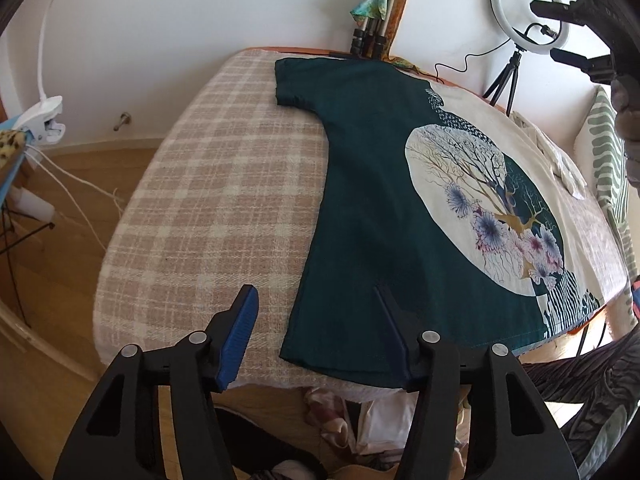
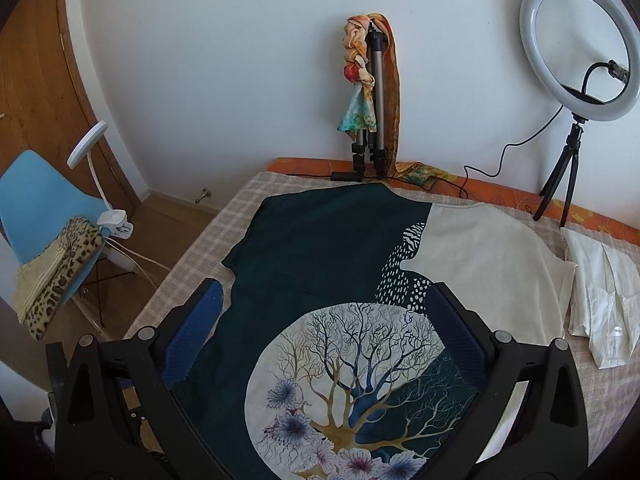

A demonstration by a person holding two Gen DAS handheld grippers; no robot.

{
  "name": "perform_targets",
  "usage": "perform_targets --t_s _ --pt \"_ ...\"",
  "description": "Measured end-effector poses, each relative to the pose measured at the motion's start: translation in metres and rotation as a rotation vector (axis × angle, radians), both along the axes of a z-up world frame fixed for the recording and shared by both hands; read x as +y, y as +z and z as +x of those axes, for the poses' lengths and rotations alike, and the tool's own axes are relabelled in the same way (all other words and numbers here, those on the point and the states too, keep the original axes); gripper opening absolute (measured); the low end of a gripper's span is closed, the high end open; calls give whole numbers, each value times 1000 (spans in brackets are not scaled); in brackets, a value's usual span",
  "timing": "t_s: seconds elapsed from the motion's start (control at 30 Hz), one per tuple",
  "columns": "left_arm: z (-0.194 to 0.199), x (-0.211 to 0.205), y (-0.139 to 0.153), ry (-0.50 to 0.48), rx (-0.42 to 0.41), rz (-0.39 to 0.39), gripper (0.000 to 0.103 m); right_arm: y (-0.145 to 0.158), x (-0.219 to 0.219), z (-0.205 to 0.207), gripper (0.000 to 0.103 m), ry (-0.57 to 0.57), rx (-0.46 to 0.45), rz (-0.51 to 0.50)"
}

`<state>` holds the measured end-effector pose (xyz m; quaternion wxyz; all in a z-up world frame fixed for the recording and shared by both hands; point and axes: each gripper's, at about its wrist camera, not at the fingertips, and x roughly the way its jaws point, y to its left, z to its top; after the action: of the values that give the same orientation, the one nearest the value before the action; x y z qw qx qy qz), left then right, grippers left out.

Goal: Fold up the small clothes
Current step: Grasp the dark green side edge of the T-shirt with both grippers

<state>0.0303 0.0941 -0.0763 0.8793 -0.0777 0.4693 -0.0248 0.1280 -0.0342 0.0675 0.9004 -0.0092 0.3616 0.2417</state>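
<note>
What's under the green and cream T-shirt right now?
The T-shirt lies flat on a pink-and-cream checked blanket, which shows all along its left side. An orange patterned cover peeks out at the far edge. Whatever lies directly beneath the shirt is covered.

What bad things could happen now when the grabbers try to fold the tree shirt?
The left gripper is open over the T-shirt's bottom corner, which lies right at the bed edge. It might pinch the checked blanket too, or tug the hem off the bed. The right gripper hovers open above the tree print, so a one-sided pull could wrinkle the flat shirt or push it onto the white garment beside it.
</note>
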Motion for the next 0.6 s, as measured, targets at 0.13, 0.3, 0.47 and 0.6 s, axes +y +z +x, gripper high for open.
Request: perform_targets --t_s 0.13,0.3,0.47,0.6 --pt "2 11 -9 18 31 -35 56 -3 37 41 99 12 34 6" --pt "3 22 -16 24 54 -145 46 -21 83 86 95 20 104 10" --pt "4 27 -24 27 80 -211 40 -50 133 121 90 48 187 9" --pt "5 28 -25 25 73 -223 35 -81 177 138 86 106 267 -10"
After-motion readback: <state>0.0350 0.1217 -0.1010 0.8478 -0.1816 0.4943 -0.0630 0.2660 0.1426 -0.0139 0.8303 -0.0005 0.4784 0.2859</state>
